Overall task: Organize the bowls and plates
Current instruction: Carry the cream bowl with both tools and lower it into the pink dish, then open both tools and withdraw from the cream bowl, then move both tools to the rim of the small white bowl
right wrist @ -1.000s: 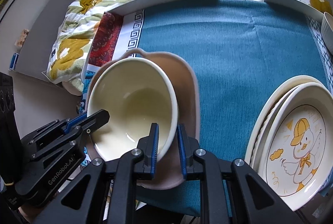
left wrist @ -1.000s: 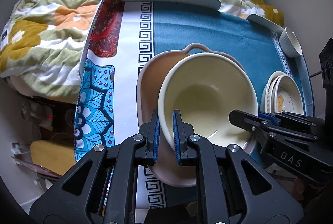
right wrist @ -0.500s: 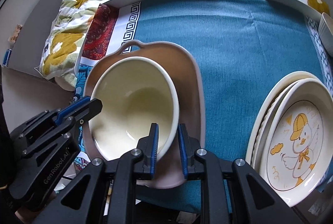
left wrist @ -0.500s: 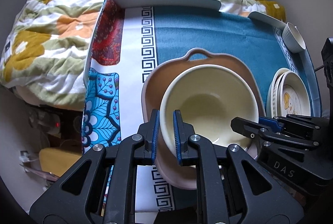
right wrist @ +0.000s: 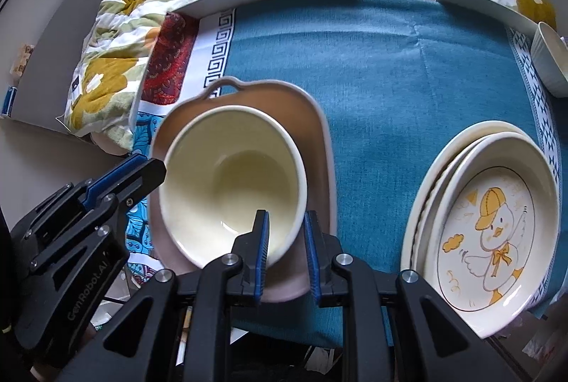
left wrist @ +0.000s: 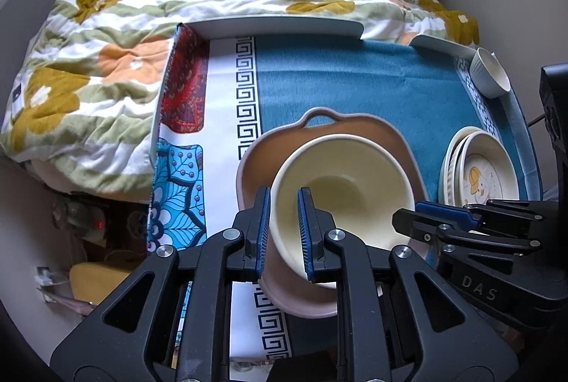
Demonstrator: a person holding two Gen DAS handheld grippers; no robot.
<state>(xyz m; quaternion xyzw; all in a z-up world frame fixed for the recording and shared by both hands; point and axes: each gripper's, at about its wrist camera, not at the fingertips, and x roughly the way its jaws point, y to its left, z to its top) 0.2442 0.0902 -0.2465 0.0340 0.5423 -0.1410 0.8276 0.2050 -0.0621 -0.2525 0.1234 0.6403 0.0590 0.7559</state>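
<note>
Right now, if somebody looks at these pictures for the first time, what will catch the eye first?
First, the cream ceramic bowl sitting in the pink handled dish, low in the middle. The left gripper and the right gripper each pinch the stacked rims from opposite sides. Next, the white plate with a yellow-capped duck drawing tops a stack at the right of the teal tablecloth.

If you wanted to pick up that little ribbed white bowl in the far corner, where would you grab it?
By its rim, coming from above. The ribbed white bowl stands upright and open-topped, so one finger can go inside its thin wall and one outside.
</note>
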